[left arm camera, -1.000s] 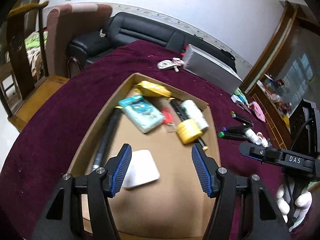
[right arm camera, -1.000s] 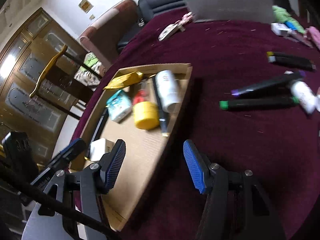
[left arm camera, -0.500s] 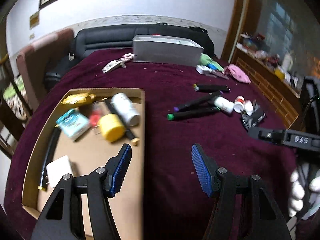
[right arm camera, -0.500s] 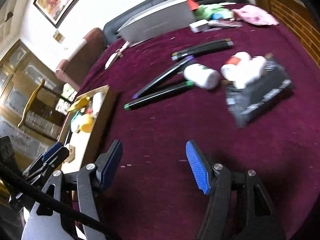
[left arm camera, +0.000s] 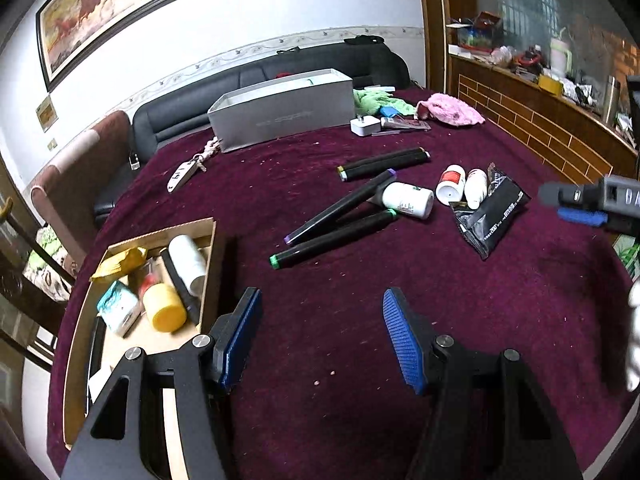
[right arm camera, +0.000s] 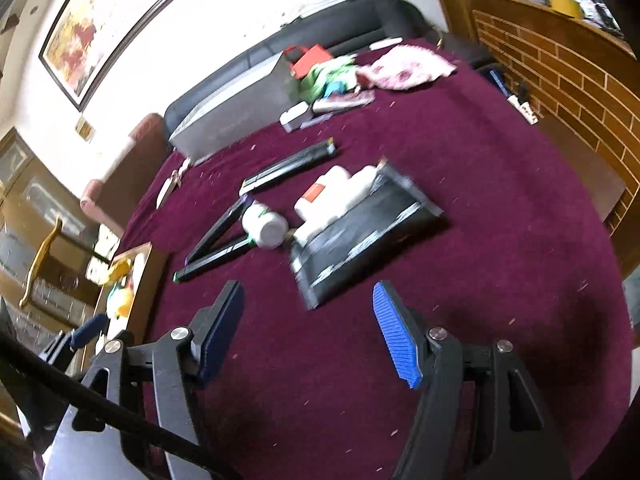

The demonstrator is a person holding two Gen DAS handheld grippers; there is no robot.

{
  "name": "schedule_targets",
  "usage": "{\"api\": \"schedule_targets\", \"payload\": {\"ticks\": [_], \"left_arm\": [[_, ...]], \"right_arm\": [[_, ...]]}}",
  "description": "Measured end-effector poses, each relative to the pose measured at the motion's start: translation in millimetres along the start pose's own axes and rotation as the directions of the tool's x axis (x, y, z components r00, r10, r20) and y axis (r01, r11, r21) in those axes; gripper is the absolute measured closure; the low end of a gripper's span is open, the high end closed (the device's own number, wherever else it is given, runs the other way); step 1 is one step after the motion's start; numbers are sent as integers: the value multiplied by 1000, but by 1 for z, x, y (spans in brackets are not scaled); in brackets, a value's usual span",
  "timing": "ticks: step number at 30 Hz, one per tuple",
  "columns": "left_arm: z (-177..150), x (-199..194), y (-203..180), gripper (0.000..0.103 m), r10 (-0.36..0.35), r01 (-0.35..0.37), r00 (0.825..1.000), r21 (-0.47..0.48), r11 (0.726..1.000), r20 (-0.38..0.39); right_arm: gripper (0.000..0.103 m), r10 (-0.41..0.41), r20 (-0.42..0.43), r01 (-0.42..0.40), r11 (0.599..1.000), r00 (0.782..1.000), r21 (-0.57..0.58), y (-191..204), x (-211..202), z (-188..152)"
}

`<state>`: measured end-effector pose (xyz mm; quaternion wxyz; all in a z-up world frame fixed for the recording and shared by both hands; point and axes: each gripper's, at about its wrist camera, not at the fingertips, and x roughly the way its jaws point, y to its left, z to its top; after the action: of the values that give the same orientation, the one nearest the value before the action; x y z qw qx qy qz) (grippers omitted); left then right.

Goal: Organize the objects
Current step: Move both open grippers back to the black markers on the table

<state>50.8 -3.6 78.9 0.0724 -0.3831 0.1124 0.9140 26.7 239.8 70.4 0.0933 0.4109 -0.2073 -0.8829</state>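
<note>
My left gripper [left arm camera: 320, 340] is open and empty above the maroon tablecloth, just right of the cardboard tray [left arm camera: 160, 234]. The tray holds a yellow-capped bottle [left arm camera: 164, 312], a white bottle [left arm camera: 188, 258], a teal packet [left arm camera: 118, 308] and a yellow packet [left arm camera: 120, 262]. Ahead lie three black markers [left arm camera: 332, 236], a white bottle [left arm camera: 408, 200], two small white bottles [left arm camera: 452, 182] and a black packet [left arm camera: 492, 212]. My right gripper [right arm camera: 310, 332] is open and empty, just short of the black packet [right arm camera: 360, 236] and the white bottle [right arm camera: 264, 222].
A long grey box [left arm camera: 280, 116] stands at the back, with a white charger [left arm camera: 364, 125], a green cloth and a pink cloth [left arm camera: 448, 112] beside it. A key bunch [left arm camera: 184, 174] lies at the back left. A brick-patterned counter [right arm camera: 580, 92] borders the table on the right.
Both grippers have swung right, from over the cardboard tray to over the cloth in front of the markers, bottles and black packet. Both stayed empty.
</note>
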Motion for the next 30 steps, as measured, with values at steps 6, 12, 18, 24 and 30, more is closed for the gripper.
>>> {"api": "schedule_targets", "payload": {"ticks": [6, 12, 18, 24, 30], "left_arm": [[6, 13, -13, 47, 23, -22, 999, 30, 999, -23], [10, 33, -19, 47, 34, -31, 998, 52, 998, -58], [12, 55, -24, 47, 51, -43, 994, 81, 996, -99], [30, 84, -1, 47, 23, -21, 991, 16, 1000, -135], [58, 120, 33, 47, -26, 10, 989, -110, 994, -144]], "right_arm": [[34, -10, 72, 8, 1000, 997, 19, -10, -8, 23], [34, -34, 160, 27, 999, 986, 43, -11, 0, 52], [33, -84, 209, 73, 996, 974, 60, -18, 21, 67], [33, -87, 197, 64, 991, 976, 119, -49, 33, 64], [33, -77, 159, 46, 981, 984, 188, -73, 37, 64]]}}
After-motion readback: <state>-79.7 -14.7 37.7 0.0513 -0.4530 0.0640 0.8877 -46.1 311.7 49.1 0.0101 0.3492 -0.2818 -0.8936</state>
